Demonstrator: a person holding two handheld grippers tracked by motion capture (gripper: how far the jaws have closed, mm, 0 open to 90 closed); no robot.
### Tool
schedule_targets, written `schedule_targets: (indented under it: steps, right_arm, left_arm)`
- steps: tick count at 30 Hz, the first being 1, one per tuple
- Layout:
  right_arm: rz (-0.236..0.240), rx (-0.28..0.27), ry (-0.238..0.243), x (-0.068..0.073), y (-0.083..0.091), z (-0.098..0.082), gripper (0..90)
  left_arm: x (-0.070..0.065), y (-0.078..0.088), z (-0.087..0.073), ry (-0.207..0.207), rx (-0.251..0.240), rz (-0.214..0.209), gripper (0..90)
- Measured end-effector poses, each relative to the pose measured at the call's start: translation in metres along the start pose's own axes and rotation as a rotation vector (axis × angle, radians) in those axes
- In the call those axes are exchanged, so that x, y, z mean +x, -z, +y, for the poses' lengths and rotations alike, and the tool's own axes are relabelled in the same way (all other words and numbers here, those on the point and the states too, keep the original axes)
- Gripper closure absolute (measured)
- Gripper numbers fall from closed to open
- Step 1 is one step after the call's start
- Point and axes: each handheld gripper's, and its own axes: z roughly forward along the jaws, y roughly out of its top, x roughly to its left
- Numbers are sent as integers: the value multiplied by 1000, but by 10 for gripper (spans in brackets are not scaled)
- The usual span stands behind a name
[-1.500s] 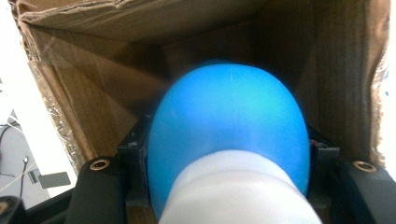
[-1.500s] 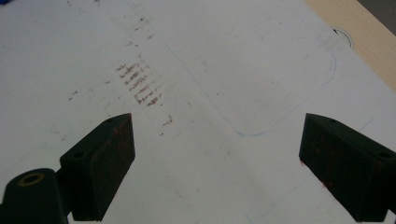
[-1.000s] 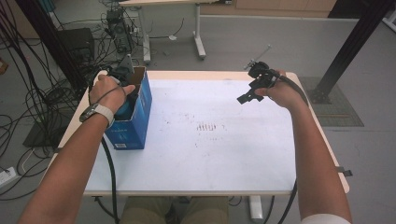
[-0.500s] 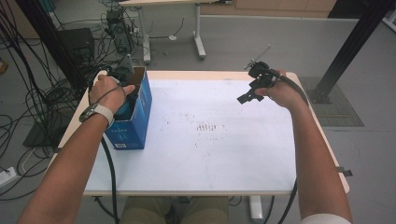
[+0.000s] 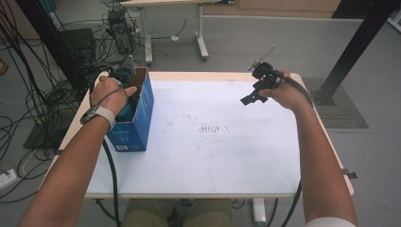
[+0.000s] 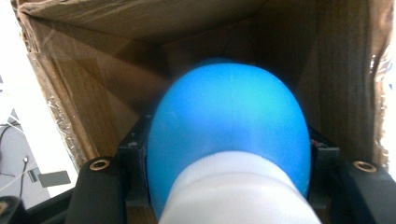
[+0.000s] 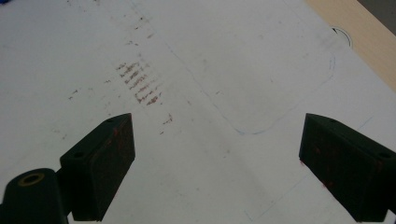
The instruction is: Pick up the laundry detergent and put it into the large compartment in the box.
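High view: one white-topped table (image 5: 198, 156) with a pale wood edge and reddish-brown smudges (image 5: 210, 128) near its centre. Item, far left corner: blue cardboard box (image 5: 137, 118), top open, standing upright on the table. Left hand (image 5: 109, 92), watch on the wrist, is over the box opening with the left gripper (image 5: 124, 75) reaching down into it. Left gripper view: brown cardboard inner walls on all sides; a blue rounded object (image 6: 231, 126) with a white lower part sits between the two black jaws, which press against its sides, inside the box. Right hand (image 5: 283, 92) holds the right gripper (image 5: 249, 98) above the far right part of the table, well apart from the box. Right gripper view: jaws spread wide with nothing between them, over bare white surface, the smudges, and faint blue pen lines (image 7: 280, 116).
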Motion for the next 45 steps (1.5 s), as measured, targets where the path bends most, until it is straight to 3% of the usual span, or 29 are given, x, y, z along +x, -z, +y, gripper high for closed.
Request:
schedule_targets:
  steps: [45]
  right_arm:
    - [-5, -8, 5, 2, 3, -2, 105]
  left_arm:
    - [0, 0, -3, -1, -5, 2, 370]
